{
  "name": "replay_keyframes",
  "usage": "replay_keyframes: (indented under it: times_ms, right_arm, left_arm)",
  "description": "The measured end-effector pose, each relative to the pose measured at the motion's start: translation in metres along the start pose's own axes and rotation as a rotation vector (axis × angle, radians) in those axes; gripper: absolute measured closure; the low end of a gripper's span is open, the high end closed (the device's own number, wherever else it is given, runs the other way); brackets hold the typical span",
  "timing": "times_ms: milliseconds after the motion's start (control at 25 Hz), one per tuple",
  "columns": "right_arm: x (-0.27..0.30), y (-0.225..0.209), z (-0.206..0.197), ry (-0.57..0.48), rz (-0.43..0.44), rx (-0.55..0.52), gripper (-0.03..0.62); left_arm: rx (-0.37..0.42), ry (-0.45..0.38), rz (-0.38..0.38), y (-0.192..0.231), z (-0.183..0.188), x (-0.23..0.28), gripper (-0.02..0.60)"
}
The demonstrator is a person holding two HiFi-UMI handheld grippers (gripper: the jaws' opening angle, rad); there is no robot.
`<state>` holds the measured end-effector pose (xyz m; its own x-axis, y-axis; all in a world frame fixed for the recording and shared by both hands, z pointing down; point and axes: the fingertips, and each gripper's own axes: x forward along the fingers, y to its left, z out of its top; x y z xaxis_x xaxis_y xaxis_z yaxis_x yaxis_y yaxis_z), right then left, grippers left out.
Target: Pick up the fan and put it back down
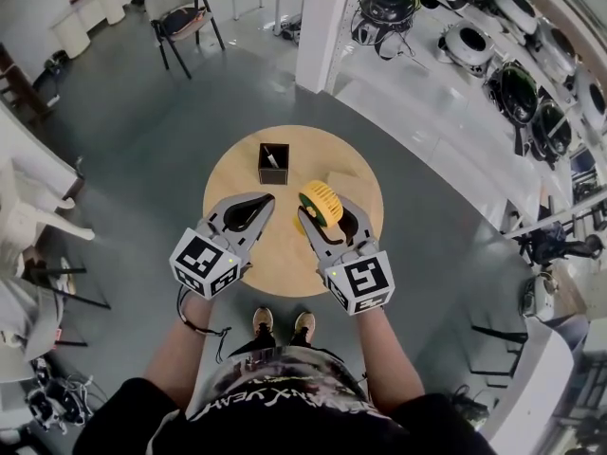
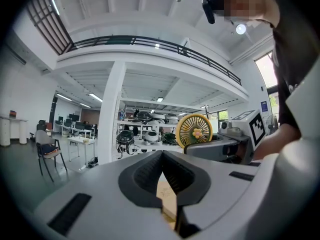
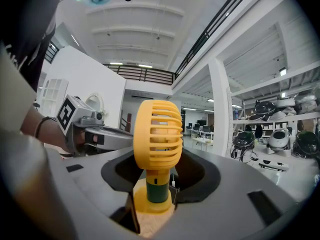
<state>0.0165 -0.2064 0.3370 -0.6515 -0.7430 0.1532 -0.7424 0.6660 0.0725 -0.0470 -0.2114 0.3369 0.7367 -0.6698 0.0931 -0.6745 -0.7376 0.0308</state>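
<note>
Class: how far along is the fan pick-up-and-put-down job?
Done: the right gripper grips the yellow fan by its green stem. In hand: fan held just over the round table; contact unclear. Still to do: set it down, release.

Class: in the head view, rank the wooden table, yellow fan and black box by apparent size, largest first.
1. wooden table
2. yellow fan and black box look about alike, so I leave them unranked.
</note>
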Motion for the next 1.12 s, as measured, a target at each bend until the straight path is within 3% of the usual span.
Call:
replay_keyframes:
  times_ms: [1120]
  right_arm:
    - [0.034,0.018,-0.145,0.045,0.041,0.029,0.407]
  left_arm:
    - [-0.05,0.037,-0.02,0.002,-0.132,0.011,0.565]
